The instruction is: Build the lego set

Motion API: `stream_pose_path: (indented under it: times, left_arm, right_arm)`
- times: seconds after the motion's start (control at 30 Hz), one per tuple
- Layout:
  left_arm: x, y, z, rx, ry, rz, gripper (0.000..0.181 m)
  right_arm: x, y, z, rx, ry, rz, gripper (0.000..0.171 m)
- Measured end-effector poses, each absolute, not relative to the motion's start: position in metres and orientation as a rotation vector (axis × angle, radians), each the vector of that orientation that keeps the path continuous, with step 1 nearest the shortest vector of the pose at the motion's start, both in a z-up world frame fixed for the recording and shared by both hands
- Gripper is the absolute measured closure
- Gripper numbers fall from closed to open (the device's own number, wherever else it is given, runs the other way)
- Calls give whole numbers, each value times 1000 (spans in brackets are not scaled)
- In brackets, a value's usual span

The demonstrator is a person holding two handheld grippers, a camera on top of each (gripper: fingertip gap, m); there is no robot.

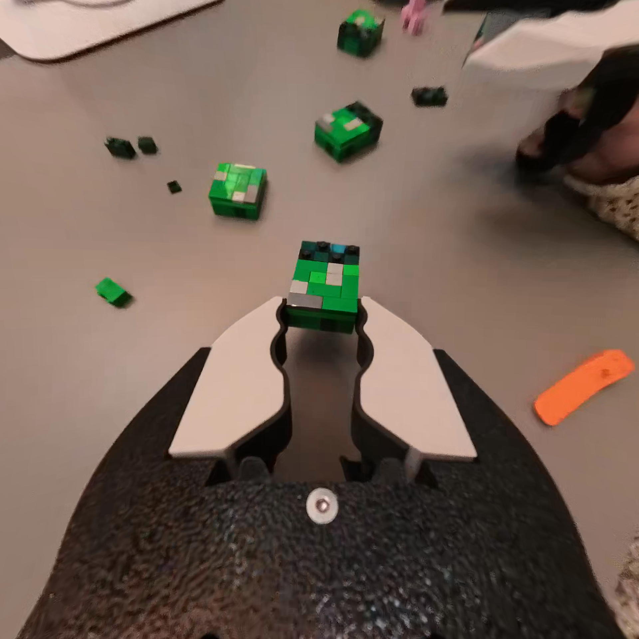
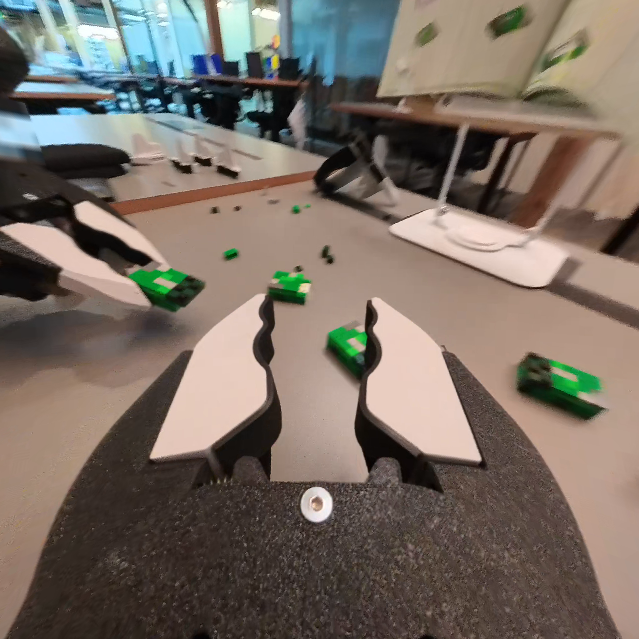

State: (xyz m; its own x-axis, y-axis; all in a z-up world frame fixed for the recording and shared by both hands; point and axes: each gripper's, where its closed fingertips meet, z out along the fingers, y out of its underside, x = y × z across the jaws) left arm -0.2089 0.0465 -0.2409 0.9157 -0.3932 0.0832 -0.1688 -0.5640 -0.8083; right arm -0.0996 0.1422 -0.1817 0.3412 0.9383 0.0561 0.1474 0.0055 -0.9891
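Observation:
My left gripper [image 1: 321, 311] is shut on a green lego block [image 1: 323, 294] with grey tiles and a dark studded far end, held just above the grey table [image 1: 432, 276]. The right wrist view shows the same grasp at the left [image 2: 166, 287]. My right gripper [image 2: 318, 304] is open with nothing between its pads. A green block [image 2: 345, 345] lies on the table below it, partly hidden by the right finger [image 2: 397, 345]. In the left wrist view the right gripper [image 1: 553, 69] is a blur at the top right.
Three more green blocks [image 1: 238, 192] [image 1: 347, 130] [image 1: 359, 33] lie ahead on the table. Small dark pieces [image 1: 119, 147] [image 1: 428, 96] and a small green brick [image 1: 113, 293] are scattered around. An orange tool [image 1: 584, 385] lies at the right. A white stand [image 2: 484, 249] holds a booklet [image 2: 484, 45]. The small green brick [image 1: 113, 293] lies around 10 cm away from my left fingertips. The right camera catches it too, in the right wrist view [image 2: 228, 252].

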Motion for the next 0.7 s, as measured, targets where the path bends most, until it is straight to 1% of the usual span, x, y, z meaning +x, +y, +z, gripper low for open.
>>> stream_pose_path:
  times: [0.2, 0.33, 0.4, 0.43, 0.57, 0.63, 0.7]
  left_arm:
    - [-227, 58, -256, -2231, 442, -213, 145]
    - [-227, 59, -255, -2222, 412, -237, 128]
    - [-234, 58, -244, -2185, 350, -208, 116]
    - [-237, 59, -235, -2138, 308, -199, 114]
    - [-245, 72, -185, -1813, 123, -190, 118]
    - [-257, 81, -174, -1718, 39, -127, 119]
    - [-260, 94, -176, -1716, 32, -110, 122]
  right_arm:
    - [-83, 157, -179, -1397, -991, 826, 126]
    - [-74, 161, -178, -1410, -970, 893, 126]
    - [-70, 167, -177, -1437, -932, 927, 125]
    - [-68, 169, -177, -1445, -919, 938, 124]
    - [-56, 181, -167, -1406, -813, 913, 123]
    - [-51, 184, -161, -1385, -756, 904, 124]
    - [-48, 184, -159, -1368, -719, 906, 124]
